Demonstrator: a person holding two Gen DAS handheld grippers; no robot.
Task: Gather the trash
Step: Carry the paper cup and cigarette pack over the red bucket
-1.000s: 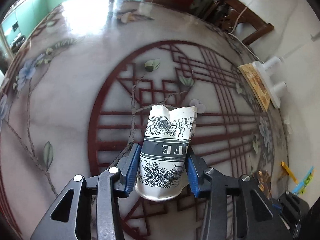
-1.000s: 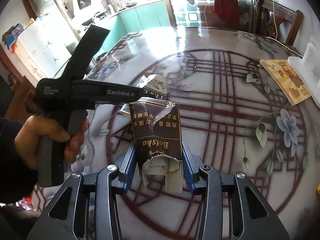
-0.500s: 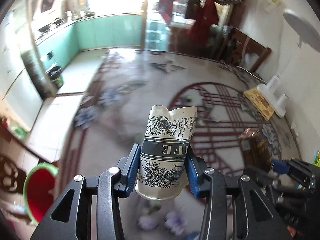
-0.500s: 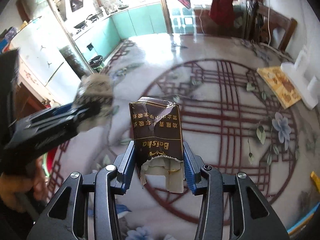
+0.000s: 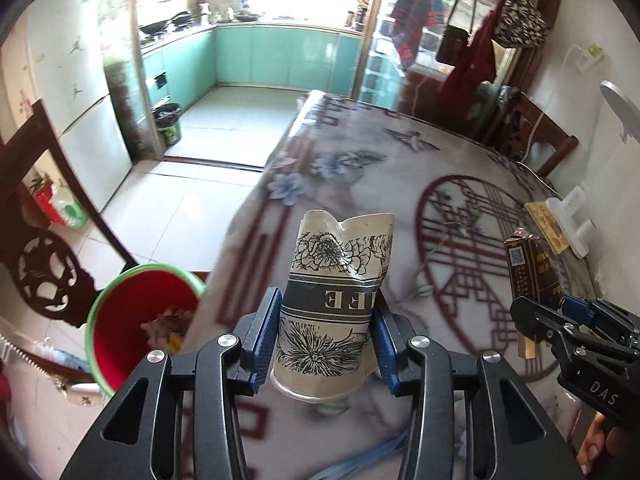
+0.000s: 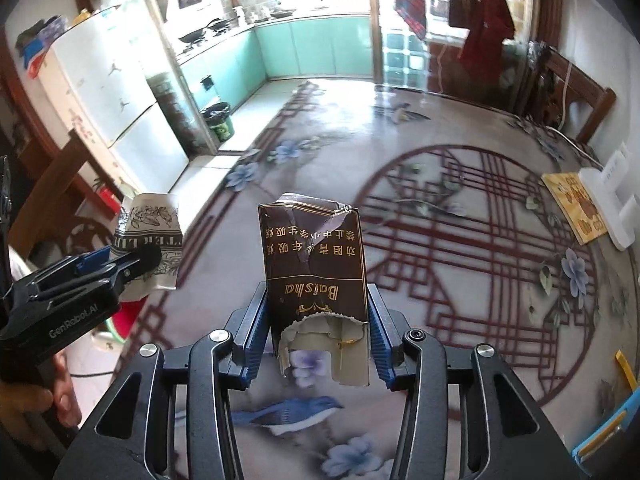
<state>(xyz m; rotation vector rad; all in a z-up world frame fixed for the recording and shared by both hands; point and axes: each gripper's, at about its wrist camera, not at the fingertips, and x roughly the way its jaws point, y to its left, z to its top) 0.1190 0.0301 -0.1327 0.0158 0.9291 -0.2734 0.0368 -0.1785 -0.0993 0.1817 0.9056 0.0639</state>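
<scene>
Now that both hands have swung left off the table centre, the red bucket (image 5: pixel 140 320) shows below the table (image 5: pixel 340 184) edge, so dumping looks next. Left gripper (image 5: pixel 326 330) stays clamped on the crushed paper cup (image 5: pixel 332 300). Right gripper (image 6: pixel 316 330) pinches the torn cigarette pack (image 6: pixel 316 268), jaws partly closed.

Black left gripper (image 5: pixel 325 340) with blue ribbed pads, silver screws, right gripper (image 6: pixel 316 344) alike, white "GenRobot.AI" lettering

Crumpled white floral paper cup (image 5: pixel 334 304): matt, creased paper
Torn brown cigarette pack (image 6: pixel 316 268): glossy card, ragged edge
Floral-patterned table top (image 6: pixel 460 240): smooth, glossy
Red green-rimmed bucket (image 5: pixel 132 320): smooth plastic
</scene>
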